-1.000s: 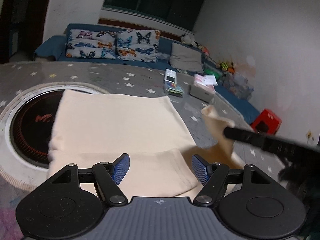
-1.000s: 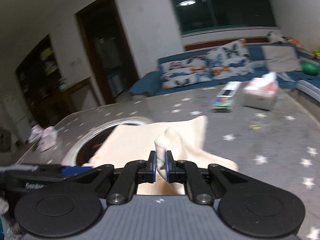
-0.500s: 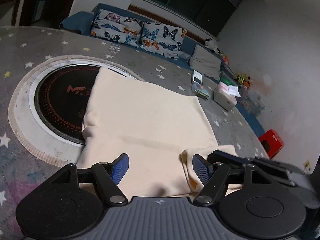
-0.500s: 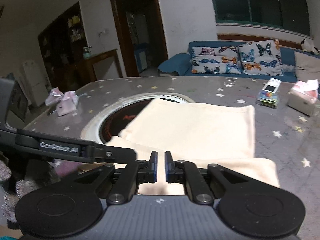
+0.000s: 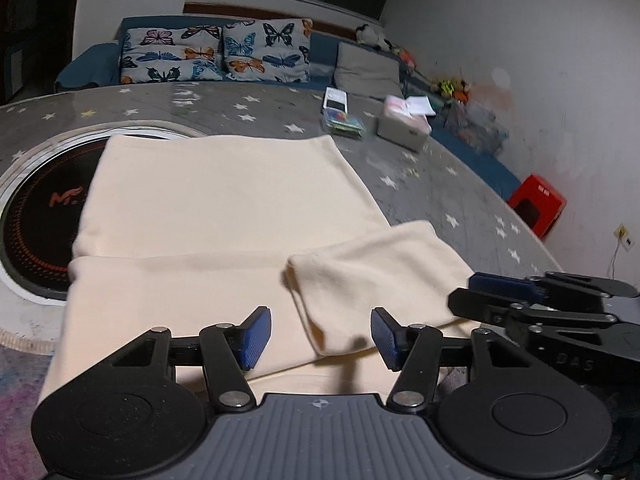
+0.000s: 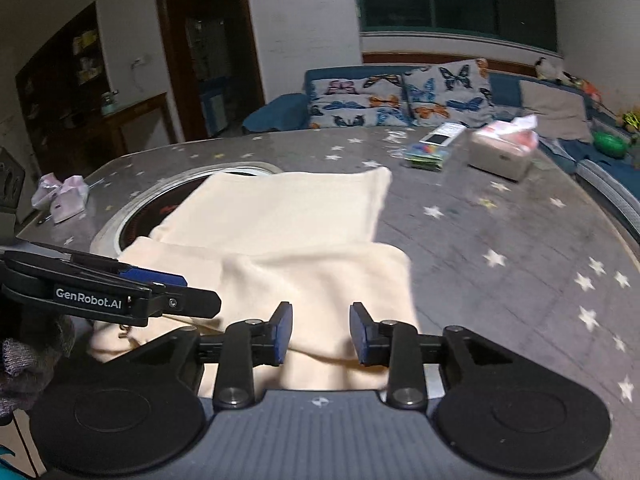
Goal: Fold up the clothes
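Both claws are now spread and empty, the right claw (image 6: 320, 330) having let go of the sleeve (image 5: 376, 272), which is laid across the garment (image 5: 224, 200) on the worktop (image 5: 440, 184) at 12 o'clock of the left claw (image 5: 320, 336), so that fold is judged done.

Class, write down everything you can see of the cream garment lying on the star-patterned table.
The cream garment looks like soft, plain knit with no print. It lies flat on the grey star-patterned table, its far left part covering the round dark inset. The near part is folded across, and a sleeve-like flap lies doubled over on top. The left gripper and right gripper stand open over its near edge, neither clamping it.
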The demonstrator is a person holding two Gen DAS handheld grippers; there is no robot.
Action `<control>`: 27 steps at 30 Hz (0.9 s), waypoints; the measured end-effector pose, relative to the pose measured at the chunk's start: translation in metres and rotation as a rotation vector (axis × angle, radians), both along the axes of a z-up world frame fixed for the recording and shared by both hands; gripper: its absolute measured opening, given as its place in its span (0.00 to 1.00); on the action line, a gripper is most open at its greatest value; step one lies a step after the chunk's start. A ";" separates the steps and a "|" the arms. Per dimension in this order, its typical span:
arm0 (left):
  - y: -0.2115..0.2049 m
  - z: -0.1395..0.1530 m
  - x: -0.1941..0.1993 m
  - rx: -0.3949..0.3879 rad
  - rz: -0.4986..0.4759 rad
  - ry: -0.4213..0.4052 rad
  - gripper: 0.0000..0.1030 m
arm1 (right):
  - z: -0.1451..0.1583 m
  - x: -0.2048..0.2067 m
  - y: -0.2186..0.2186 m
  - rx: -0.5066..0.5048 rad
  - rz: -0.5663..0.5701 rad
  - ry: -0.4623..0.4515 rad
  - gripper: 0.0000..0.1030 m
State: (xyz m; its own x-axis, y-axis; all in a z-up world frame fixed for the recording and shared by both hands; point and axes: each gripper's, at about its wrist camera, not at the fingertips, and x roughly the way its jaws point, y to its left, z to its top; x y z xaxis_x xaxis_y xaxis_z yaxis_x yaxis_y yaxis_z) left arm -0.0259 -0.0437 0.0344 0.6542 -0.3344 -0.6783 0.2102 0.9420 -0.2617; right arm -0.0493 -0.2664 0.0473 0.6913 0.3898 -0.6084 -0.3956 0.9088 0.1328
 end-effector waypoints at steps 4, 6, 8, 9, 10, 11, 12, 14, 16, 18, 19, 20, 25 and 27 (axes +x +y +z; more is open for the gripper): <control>-0.010 -0.004 0.000 0.035 -0.006 0.007 0.53 | -0.004 -0.005 -0.013 0.008 -0.040 0.008 0.34; -0.014 -0.005 0.000 0.051 -0.012 0.002 0.48 | -0.008 -0.006 -0.018 0.012 -0.059 0.012 0.40; -0.017 -0.005 0.000 0.060 -0.021 0.000 0.38 | -0.011 -0.008 -0.023 0.005 -0.083 0.013 0.43; -0.018 -0.005 0.000 0.067 -0.024 -0.003 0.34 | -0.013 -0.008 -0.026 0.004 -0.094 0.014 0.44; -0.020 -0.006 0.000 0.076 -0.027 -0.008 0.32 | -0.014 -0.009 -0.028 0.006 -0.102 0.018 0.44; -0.021 -0.006 0.000 0.084 -0.029 -0.013 0.24 | -0.015 -0.009 -0.030 0.008 -0.109 0.023 0.45; -0.022 -0.006 0.000 0.092 -0.027 -0.018 0.15 | -0.017 -0.010 -0.032 0.010 -0.116 0.027 0.47; -0.022 -0.003 0.000 0.094 -0.026 -0.030 0.07 | -0.019 -0.011 -0.034 0.011 -0.123 0.033 0.48; -0.022 0.004 0.001 0.087 -0.024 -0.054 0.05 | -0.022 -0.012 -0.034 0.013 -0.126 0.038 0.49; -0.022 0.014 0.000 0.083 -0.030 -0.092 0.05 | -0.023 -0.012 -0.033 0.014 -0.125 0.041 0.52; -0.022 0.021 0.001 0.083 -0.032 -0.115 0.05 | -0.024 -0.011 -0.032 0.013 -0.123 0.041 0.53; -0.023 0.028 0.002 0.083 -0.034 -0.136 0.05 | -0.024 -0.011 -0.030 0.011 -0.120 0.041 0.55; -0.030 0.062 0.015 0.083 -0.062 -0.219 0.05 | -0.026 -0.011 -0.020 -0.015 -0.113 0.022 0.61; -0.035 0.075 0.019 0.088 -0.083 -0.251 0.05 | -0.026 -0.011 -0.018 -0.020 -0.120 0.017 0.64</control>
State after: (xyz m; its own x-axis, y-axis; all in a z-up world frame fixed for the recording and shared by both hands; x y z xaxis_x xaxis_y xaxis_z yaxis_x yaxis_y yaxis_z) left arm -0.0070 -0.0790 0.1091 0.7783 -0.3405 -0.5276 0.3351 0.9358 -0.1097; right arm -0.0601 -0.2844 0.0210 0.7215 0.2928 -0.6275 -0.2817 0.9519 0.1203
